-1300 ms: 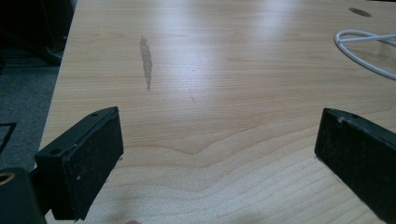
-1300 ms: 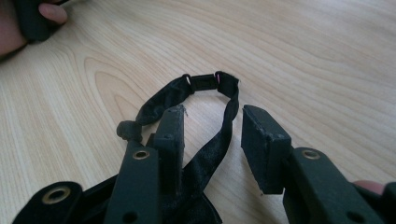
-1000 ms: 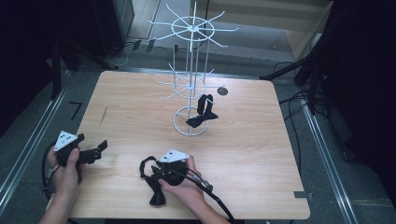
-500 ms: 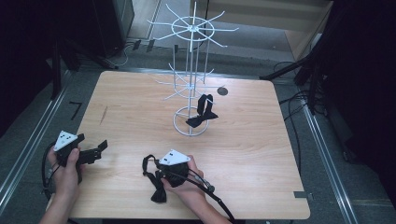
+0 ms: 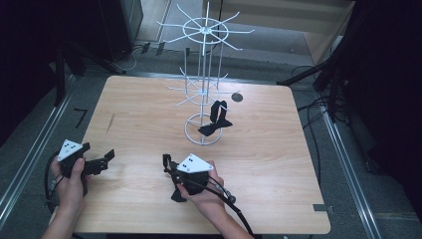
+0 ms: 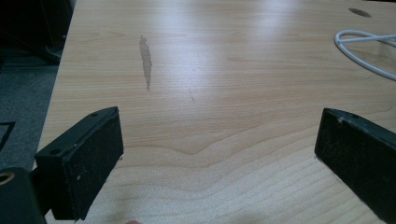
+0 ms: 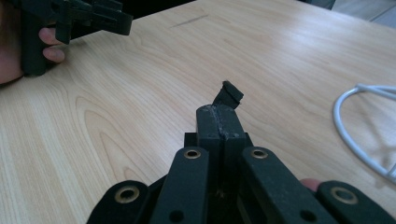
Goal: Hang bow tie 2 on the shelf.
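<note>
Right gripper [image 5: 168, 167] near table's front edge [image 5: 199, 232]

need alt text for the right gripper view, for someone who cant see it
The right tongs are shut on a thin black strap, whose end sticks up past their tips above a light wooden table. The left tongs, held in a hand, sit at top left; a white wire stand base curves in at right.

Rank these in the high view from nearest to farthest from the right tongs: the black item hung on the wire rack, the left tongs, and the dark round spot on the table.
1. Left tongs: to the left of the right tongs, near the table's front edge.
2. Black item: hanging low on the wire rack, beyond and to the right.
3. Dark round spot: toward the table's far edge, behind the rack.
</note>
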Action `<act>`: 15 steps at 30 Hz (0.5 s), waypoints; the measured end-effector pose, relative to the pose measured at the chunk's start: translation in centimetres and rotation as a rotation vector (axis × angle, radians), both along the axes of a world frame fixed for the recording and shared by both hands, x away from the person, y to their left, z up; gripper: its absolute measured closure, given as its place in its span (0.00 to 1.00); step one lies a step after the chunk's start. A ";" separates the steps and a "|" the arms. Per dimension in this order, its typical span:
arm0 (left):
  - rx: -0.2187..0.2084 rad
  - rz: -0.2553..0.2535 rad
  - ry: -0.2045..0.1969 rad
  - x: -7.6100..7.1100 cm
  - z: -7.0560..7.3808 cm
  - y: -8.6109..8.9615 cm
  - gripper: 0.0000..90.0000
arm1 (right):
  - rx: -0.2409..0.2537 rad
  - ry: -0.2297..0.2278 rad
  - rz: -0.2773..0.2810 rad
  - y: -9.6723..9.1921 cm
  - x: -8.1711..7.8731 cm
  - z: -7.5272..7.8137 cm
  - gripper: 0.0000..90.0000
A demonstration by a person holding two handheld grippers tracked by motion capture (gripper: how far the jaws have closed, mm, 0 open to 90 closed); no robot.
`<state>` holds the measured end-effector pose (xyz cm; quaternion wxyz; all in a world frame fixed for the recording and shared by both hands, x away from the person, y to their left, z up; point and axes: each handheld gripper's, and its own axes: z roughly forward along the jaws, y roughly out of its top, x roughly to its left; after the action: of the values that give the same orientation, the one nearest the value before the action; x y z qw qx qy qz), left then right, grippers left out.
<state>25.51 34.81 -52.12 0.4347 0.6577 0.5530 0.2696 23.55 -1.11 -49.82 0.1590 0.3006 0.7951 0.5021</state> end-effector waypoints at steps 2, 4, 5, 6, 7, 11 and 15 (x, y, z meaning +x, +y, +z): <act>0.002 -0.001 0.000 0.0 0.0 0.0 0.02 | -0.006 -0.015 0.004 0.0 -0.1 0.2 1.00; 0.003 -0.001 -0.002 0.0 0.0 0.0 0.02 | -0.016 -0.037 0.005 -0.1 -0.2 0.3 1.00; 0.003 -0.002 -0.002 0.0 0.0 0.0 0.02 | -0.019 -0.044 0.006 -0.1 -0.2 0.4 1.00; 0.003 -0.002 -0.002 0.0 0.0 0.0 0.02 | -0.018 -0.048 0.004 -0.1 -0.3 0.4 1.00; 0.003 -0.002 -0.002 0.0 0.0 0.0 0.02 | -0.018 -0.058 0.003 -0.2 -0.3 0.5 1.00; 0.001 -0.001 0.000 0.0 0.0 0.0 0.02 | -0.015 -0.072 -0.002 -0.3 -0.2 0.8 1.00; 0.001 -0.001 0.001 0.0 0.0 0.0 0.02 | -0.009 -0.082 -0.010 -0.5 -0.1 1.0 1.00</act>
<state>25.51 34.82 -52.11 0.4343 0.6584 0.5525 0.2693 23.45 -1.65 -48.84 0.1954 0.2827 0.7887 0.5098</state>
